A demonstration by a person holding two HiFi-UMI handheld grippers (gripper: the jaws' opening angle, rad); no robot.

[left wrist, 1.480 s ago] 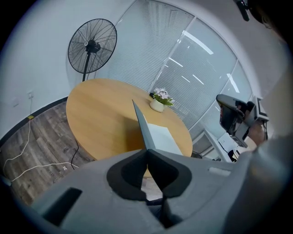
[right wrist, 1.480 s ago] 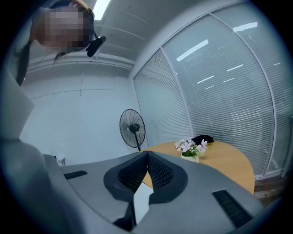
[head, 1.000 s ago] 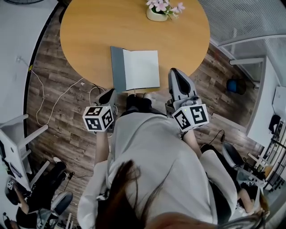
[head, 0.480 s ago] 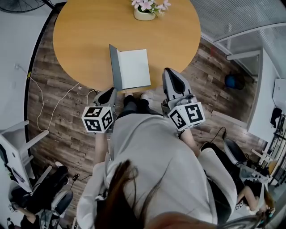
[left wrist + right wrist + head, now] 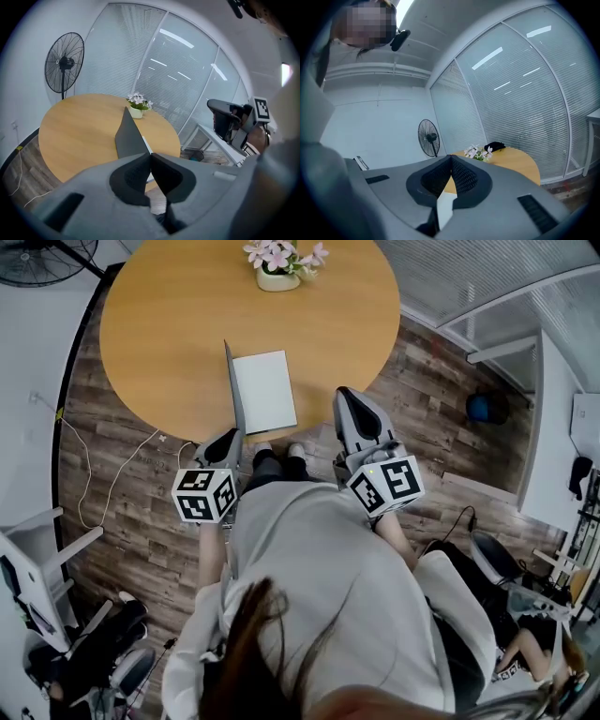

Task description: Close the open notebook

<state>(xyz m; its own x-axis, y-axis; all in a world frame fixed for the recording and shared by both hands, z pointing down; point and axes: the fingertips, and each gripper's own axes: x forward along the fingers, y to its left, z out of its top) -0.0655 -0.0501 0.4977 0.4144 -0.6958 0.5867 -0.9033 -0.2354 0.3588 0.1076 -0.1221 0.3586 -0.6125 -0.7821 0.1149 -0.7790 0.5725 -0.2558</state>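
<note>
The notebook lies on the round wooden table near its front edge, white page up. Its grey cover stands almost upright along the left side. In the left gripper view the cover rises just past the jaws. My left gripper is shut, and its tips meet at the cover's near edge and seem to pinch it. My right gripper is shut with nothing in it. It is held about level at the table's edge, to the right of the notebook.
A pot of pink flowers stands at the far side of the table, with a small black thing beyond it. A standing fan is past the table. A white cable lies on the wood floor; desks and chairs stand right.
The grey cover has swung up from lying flat at the left to almost upright. My left gripper stayed at its near edge and rose a little. The right gripper drifted slightly.
</note>
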